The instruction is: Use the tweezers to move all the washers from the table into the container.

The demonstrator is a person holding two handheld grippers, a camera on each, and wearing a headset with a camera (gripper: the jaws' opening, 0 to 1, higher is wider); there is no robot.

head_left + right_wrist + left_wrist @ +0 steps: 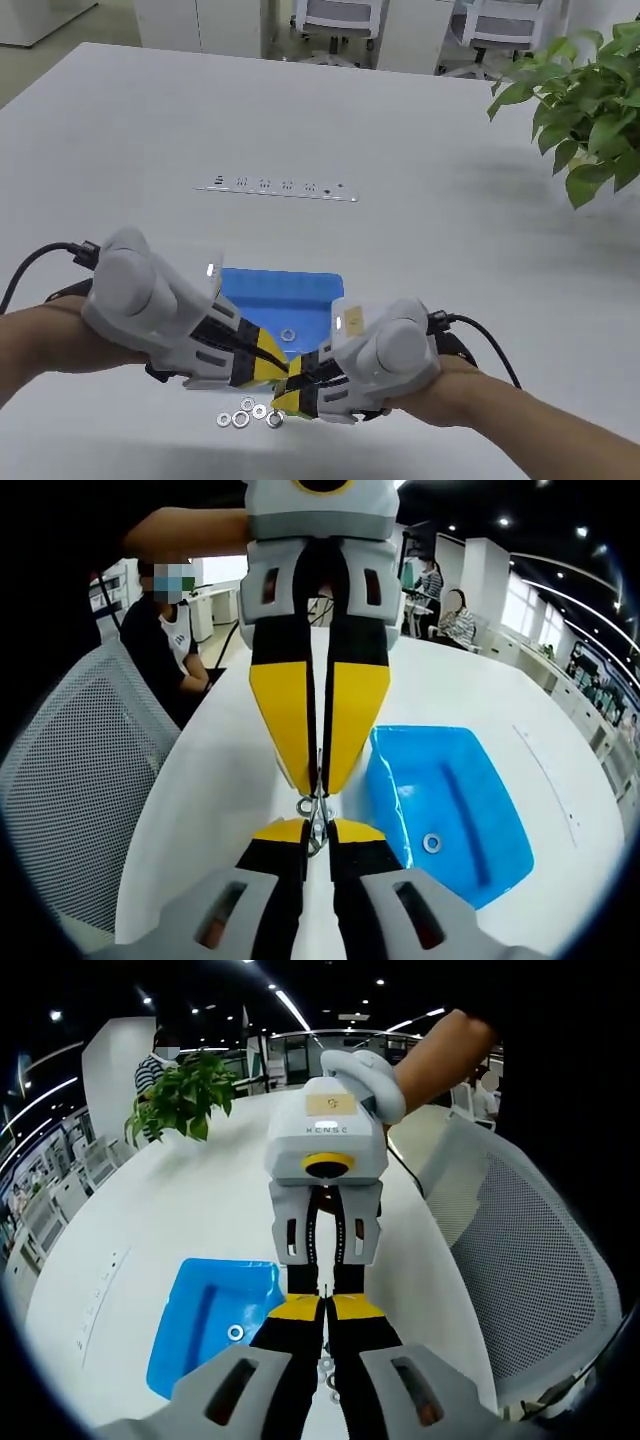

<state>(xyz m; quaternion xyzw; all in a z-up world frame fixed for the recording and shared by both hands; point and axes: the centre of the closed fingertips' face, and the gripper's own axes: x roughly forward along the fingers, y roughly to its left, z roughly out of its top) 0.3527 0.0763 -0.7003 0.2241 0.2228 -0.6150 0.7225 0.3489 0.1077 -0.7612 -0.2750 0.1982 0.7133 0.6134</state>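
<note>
The white desk [420, 200] carries a blue container [262, 292]. Near its edge the two tools meet tip to tip. The left tool [325, 1310] is squeezed nearly closed, its hold unclear. The right tool [316, 832] pinches the tweezers [318, 812]. One washer [288, 335] lies inside the container, and more washers [248, 412] lie on the desk just beside it.

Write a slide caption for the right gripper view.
Left tool meets right tool tip to tip beside blue container holding one washer.

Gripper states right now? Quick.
Left gripper: shut; whether it grips anything cannot be told.
Right gripper: shut on the tweezers.
</note>
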